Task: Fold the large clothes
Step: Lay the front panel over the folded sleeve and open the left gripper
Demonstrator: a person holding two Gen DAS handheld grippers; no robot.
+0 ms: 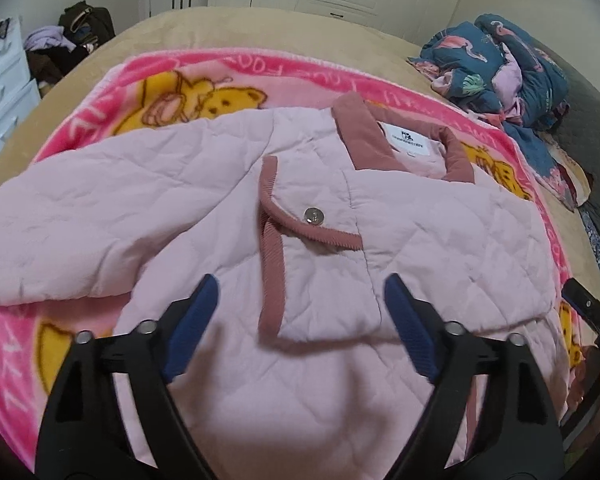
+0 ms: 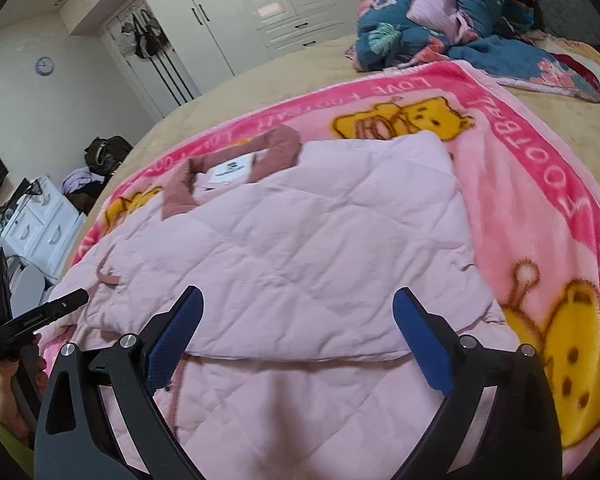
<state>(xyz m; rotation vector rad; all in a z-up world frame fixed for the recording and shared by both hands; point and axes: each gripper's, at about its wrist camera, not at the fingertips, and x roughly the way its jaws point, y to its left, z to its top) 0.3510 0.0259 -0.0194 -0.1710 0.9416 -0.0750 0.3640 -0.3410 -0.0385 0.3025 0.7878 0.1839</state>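
Note:
A pale pink quilted jacket (image 1: 204,200) with a dusty-rose collar (image 1: 364,136) lies spread on a pink cartoon-bear blanket (image 1: 148,80) on the bed. One sleeve is folded across the front, its rose cuff and a snap button (image 1: 313,216) on top. My left gripper (image 1: 300,316) is open and empty, hovering over the jacket's lower front. In the right wrist view the jacket (image 2: 300,240) has a side folded inward; my right gripper (image 2: 298,328) is open and empty above that fold's lower edge.
A heap of blue flamingo-print bedding (image 1: 500,68) sits at the bed's far right, also seen in the right wrist view (image 2: 440,12). White wardrobes (image 2: 228,20) line the far wall. A white drawer unit (image 1: 0,84) and dark clothes pile (image 1: 72,40) stand left.

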